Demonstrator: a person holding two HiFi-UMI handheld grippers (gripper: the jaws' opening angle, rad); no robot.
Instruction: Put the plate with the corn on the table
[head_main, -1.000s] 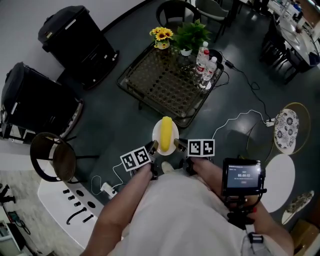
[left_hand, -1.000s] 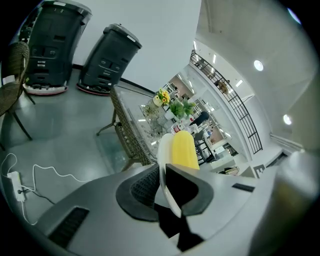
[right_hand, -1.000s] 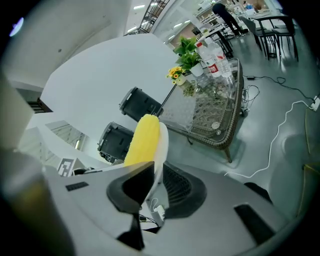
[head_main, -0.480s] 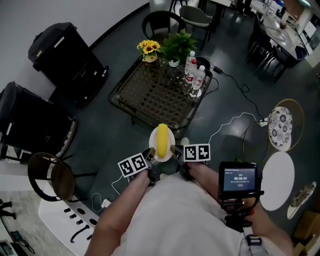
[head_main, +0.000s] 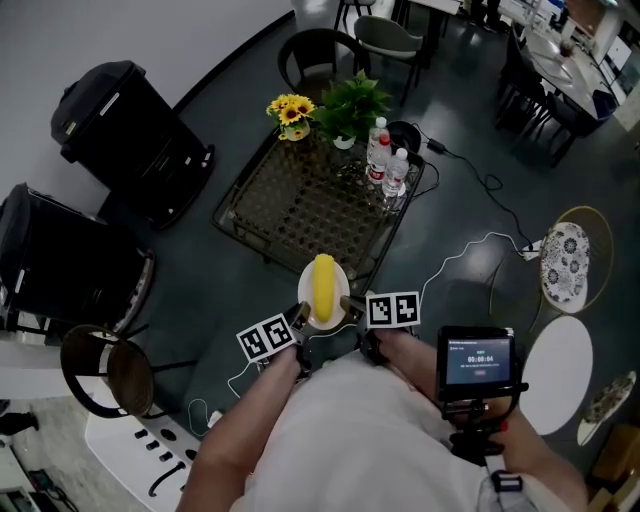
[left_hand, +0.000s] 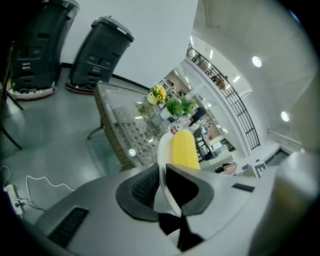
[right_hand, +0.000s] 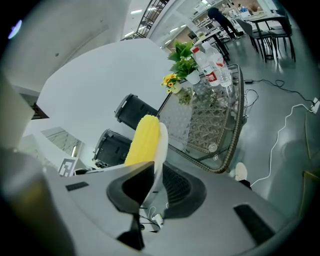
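My left gripper (head_main: 303, 314) grips the plate (head_main: 343, 290) by its rim at 8 o'clock, and my right gripper (head_main: 347, 299) grips it at 3 o'clock, jaws narrowly apart. The plate, with the corn (head_main: 324, 283) on it, is in the air at the table's (head_main: 300, 200) 6 o'clock edge.

Dk grey floor (head_main: 200, 292), white wall (head_main: 120, 30)

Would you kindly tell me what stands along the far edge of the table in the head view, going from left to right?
sunflowers → green plant → water bottles
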